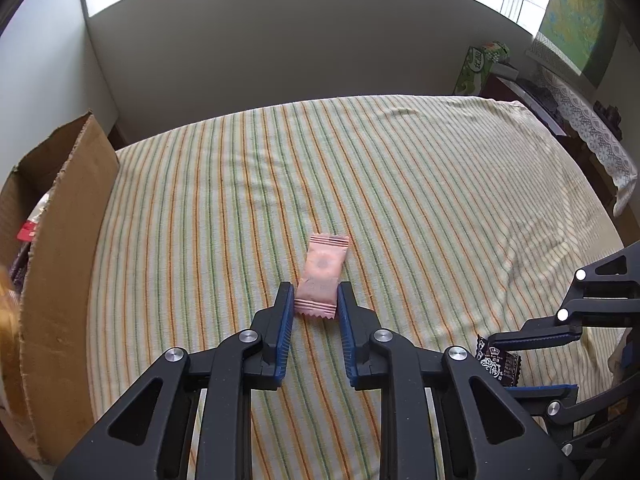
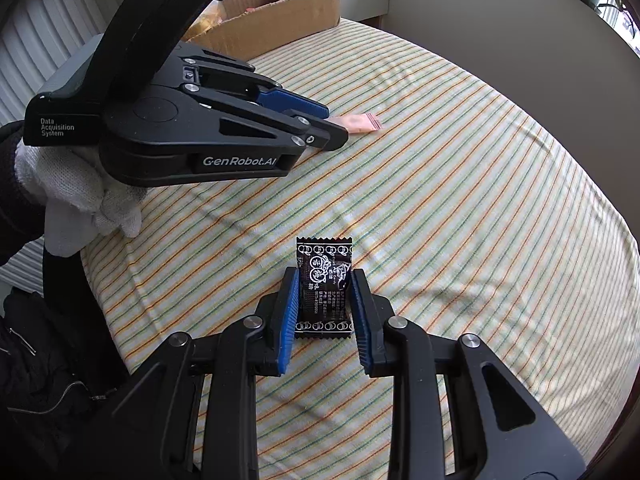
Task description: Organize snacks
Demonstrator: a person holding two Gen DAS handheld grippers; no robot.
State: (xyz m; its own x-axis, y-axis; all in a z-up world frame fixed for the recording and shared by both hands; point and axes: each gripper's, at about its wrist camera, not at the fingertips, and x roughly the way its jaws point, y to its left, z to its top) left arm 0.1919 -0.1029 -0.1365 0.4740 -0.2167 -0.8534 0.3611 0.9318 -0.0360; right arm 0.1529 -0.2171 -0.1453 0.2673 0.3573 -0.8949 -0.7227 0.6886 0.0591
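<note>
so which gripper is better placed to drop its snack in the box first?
Left. The left gripper straddles the pink snack with the cardboard box right beside it; the right gripper, around the black snack, is farther away.
</note>
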